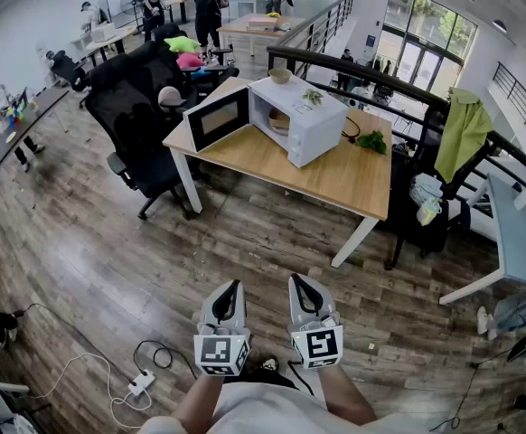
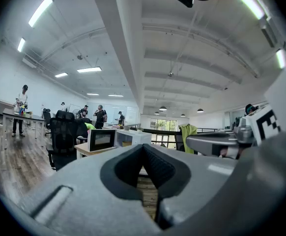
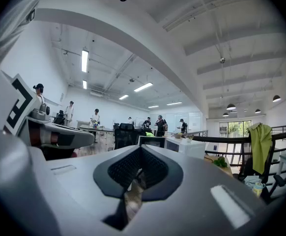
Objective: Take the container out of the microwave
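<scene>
Head view: a person stands on a wooden floor [image 1: 109, 260], well apart from a wooden table [image 1: 272, 165], with both grippers held low and close to the body.
Left gripper [image 1: 231, 289]: jaws closed with the tips meeting and nothing held, aimed toward the table.
Left gripper view: the dark pads [image 2: 158, 167] touch at the tip. Only a narrow slit lower down shows the floor planks.
Right gripper [image 1: 299, 284]: just beside the left one, jaws closed the same way, and empty.
Right gripper view: the textured pads [image 3: 123, 170] are pressed together at the tip, with no object in the gap.
Microwave [image 1: 313, 125]: white, standing on the table toward its far left end.
Microwave door [image 1: 216, 117]: swung wide open to the left, dark window facing the person.
Container [image 1: 279, 121]: inside the open microwave cavity, pale tan. It is too small to make out more.
Top of microwave: a small bowl [image 1: 280, 75] near the back, and a green sprig [image 1: 313, 97] near the middle.
Tabletop: a leafy green item [image 1: 371, 141] lies to the right of the microwave.
Office chairs [image 1: 141, 107]: black, standing at the table's left side.
Green jacket [image 1: 462, 129]: draped over a dark railing to the right of the table.
Power strip [image 1: 141, 384]: white, on the floor to the person's left, with cables trailing from it.
Background: several people stand at desks far across the room.
</scene>
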Demonstrator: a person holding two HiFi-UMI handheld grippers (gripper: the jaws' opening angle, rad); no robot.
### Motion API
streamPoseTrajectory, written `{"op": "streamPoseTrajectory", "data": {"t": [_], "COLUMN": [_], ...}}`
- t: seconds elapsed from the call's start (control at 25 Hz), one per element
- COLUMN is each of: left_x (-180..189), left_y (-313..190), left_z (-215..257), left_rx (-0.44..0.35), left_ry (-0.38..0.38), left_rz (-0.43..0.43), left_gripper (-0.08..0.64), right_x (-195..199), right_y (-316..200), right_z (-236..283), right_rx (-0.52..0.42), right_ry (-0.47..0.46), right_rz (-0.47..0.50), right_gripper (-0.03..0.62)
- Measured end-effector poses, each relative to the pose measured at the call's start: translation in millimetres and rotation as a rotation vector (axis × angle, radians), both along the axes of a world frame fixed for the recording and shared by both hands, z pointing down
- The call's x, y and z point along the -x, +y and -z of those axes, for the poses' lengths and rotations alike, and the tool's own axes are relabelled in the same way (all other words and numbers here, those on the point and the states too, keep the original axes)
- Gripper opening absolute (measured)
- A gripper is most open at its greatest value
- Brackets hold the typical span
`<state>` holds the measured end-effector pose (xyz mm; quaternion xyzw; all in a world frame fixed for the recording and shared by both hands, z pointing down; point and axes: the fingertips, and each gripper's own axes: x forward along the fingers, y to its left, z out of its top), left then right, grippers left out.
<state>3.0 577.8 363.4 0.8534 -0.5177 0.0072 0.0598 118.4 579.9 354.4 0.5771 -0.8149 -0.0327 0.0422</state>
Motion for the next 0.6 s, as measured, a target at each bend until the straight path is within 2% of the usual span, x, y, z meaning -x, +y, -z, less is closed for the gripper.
{"op": "streamPoseTrajectory", "data": {"t": [0.28, 0.44, 0.6], "left_x": [14.4, 12.0, 12.0], "left_y": [-5.9, -17.2, -39.1], "left_z": [-6.7, -7.7, -5.8], "left_rx": [0.022, 0.009, -0.014], "left_ry": [0.002, 0.015, 0.014], "left_rz": [0.016, -0.012, -0.046], "left_gripper": [0.003, 0.003, 0.003], "right_x": [14.4, 17.5, 31.8], "right_y": [-5.2, -15.1, -35.6], "right_z": [-8.3, -13.8, -16.4], "right_rx": [0.020, 0.026, 0.024], "right_ry": [0.034, 0.006, 0.027], "right_rz": [0.025, -0.009, 0.008], "right_gripper": [0.011, 0.012, 0.012]}}
